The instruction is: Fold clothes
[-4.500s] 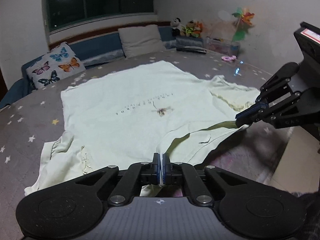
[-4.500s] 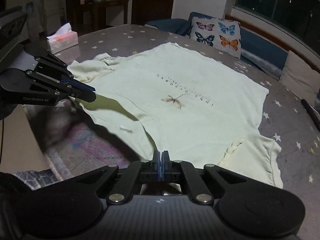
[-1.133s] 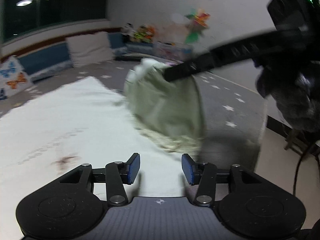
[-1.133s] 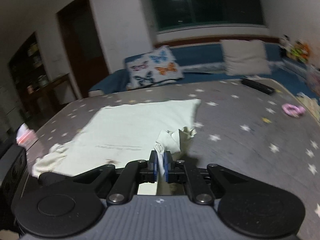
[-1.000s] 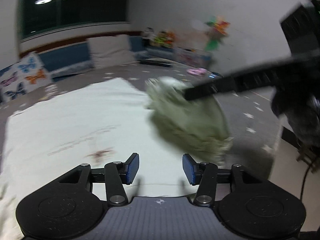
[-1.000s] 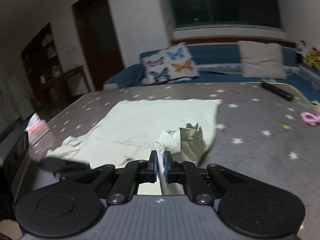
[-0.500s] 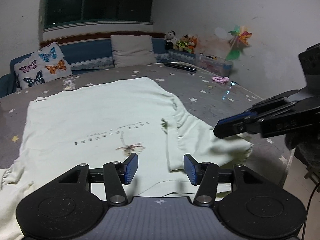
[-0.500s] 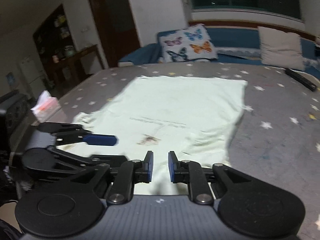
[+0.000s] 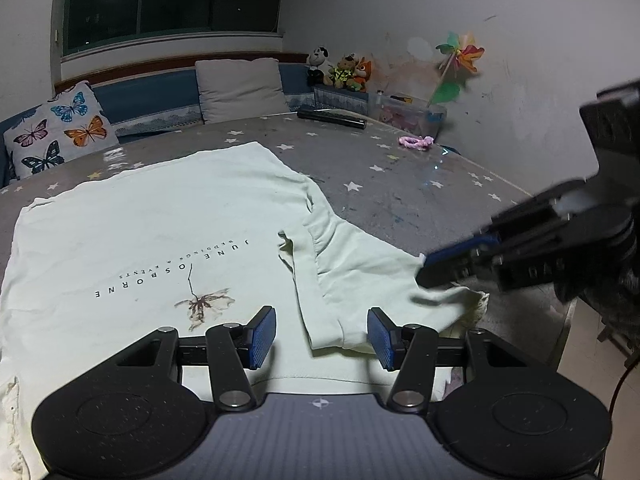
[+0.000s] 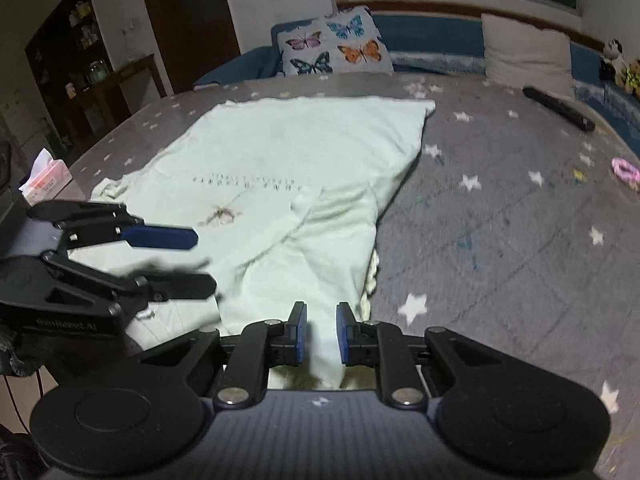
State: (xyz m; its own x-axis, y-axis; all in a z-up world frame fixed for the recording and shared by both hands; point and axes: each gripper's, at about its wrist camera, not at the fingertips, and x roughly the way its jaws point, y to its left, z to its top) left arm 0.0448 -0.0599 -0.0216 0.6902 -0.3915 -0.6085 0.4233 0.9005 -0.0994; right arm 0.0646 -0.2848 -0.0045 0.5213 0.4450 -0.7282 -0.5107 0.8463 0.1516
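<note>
The left gripper [image 9: 321,336] has its 2 blue-padded jaws set wide apart, holding nothing. Between and just beyond them lies the near edge of a pale green T-shirt [image 9: 160,232], the landmark for everything here. The right gripper [image 10: 319,332] has its jaws parted by a narrower gap; a strip of the shirt's cloth shows in that gap, though motion blur makes it hard to say whether the pads touch it, and they do not look closed on it.

The T-shirt lies chest-up and mostly flat on a grey bed cover with white stars [image 9: 400,184], its printed lettering [image 9: 172,268] and small brown motif [image 9: 206,304] facing up. On the shirt's right-hand side, the sleeve [image 9: 352,272] is turned inward over the body, forming 1 fold with a somewhat rumpled edge. The opposite sleeve [image 9: 10,404], at the shirt's left edge, looks still spread outward.

As a judgement, the folding is partway: 1 side is in, while the other side and the lengthwise folds remain.

Beyond the shirt's far hem sit a butterfly-print pillow [image 9: 60,128] and a plain pillow [image 9: 240,84].
</note>
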